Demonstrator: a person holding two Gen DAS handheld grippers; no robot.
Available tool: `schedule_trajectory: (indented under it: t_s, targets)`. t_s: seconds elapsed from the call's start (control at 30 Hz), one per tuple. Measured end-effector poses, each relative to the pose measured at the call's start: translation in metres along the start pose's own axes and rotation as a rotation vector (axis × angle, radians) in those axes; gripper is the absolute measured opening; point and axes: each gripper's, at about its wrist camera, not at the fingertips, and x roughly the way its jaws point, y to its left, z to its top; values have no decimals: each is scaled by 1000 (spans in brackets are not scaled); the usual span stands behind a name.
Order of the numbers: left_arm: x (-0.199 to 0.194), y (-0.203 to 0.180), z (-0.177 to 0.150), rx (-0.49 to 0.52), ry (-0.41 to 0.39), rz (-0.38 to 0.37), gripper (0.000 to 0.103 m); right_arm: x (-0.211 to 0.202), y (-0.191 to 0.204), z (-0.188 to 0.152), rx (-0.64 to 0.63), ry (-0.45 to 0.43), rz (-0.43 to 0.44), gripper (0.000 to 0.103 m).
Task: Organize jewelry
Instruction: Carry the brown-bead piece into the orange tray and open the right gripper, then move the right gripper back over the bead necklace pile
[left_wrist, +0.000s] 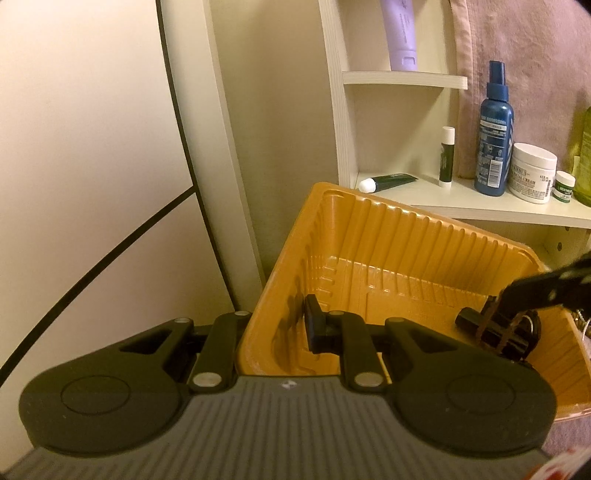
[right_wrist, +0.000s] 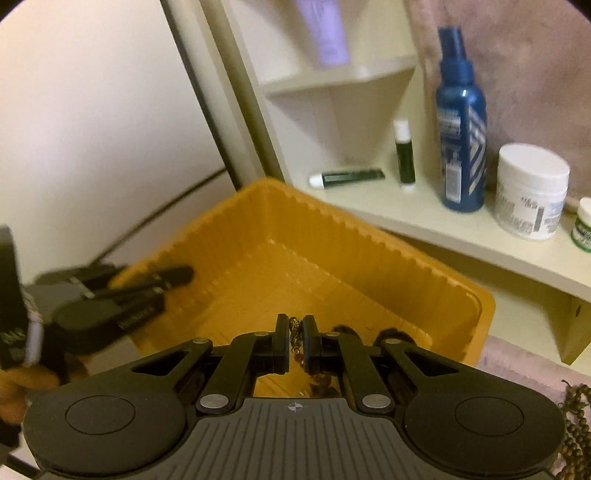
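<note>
An orange ribbed plastic tray (left_wrist: 406, 229) fills the middle of both views. My left gripper (left_wrist: 282, 332) is shut on the tray's left wall, with one finger (left_wrist: 314, 328) inside and the other hidden behind the wall. In the right wrist view the same gripper (right_wrist: 147, 291) clamps that rim of the tray (right_wrist: 369, 251). My right gripper (right_wrist: 295, 339) is shut on a thin gold chain (right_wrist: 295, 334) that dangles over the tray floor. Seen from the left wrist, the right gripper (left_wrist: 506, 328) reaches in over the tray's right side.
A cream corner shelf (right_wrist: 424, 221) behind the tray carries a blue spray bottle (right_wrist: 461, 122), a white cream jar (right_wrist: 532, 192), a lip balm stick (right_wrist: 404, 151) and a green tube (right_wrist: 347, 177). Wooden beads (right_wrist: 576, 424) lie on pink cloth at the lower right. A black cable (left_wrist: 92, 273) runs on the left.
</note>
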Motion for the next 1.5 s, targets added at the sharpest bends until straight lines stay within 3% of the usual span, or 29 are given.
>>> schedule_trajectory:
  t_s: [0.2, 0.27, 0.33, 0.4, 1.03, 1.5]
  targets:
    - [0, 0, 0, -1, 1, 1, 18, 16, -4, -9, 0, 47, -41, 7]
    - [0, 0, 0, 1, 3, 3, 18, 17, -5, -12, -3, 60, -57, 14]
    - [0, 0, 0, 2, 3, 4, 18, 14, -6, -14, -5, 59, -66, 45]
    - [0, 0, 0, 4, 3, 5, 18, 9, -7, -16, -6, 41, -73, 55]
    - [0, -3, -1, 11, 2, 16, 19, -61, -43, -54, 117, 4, -148, 59]
    - [-6, -3, -1, 22, -4, 25, 19, -130, -78, -106, 276, -19, -279, 59]
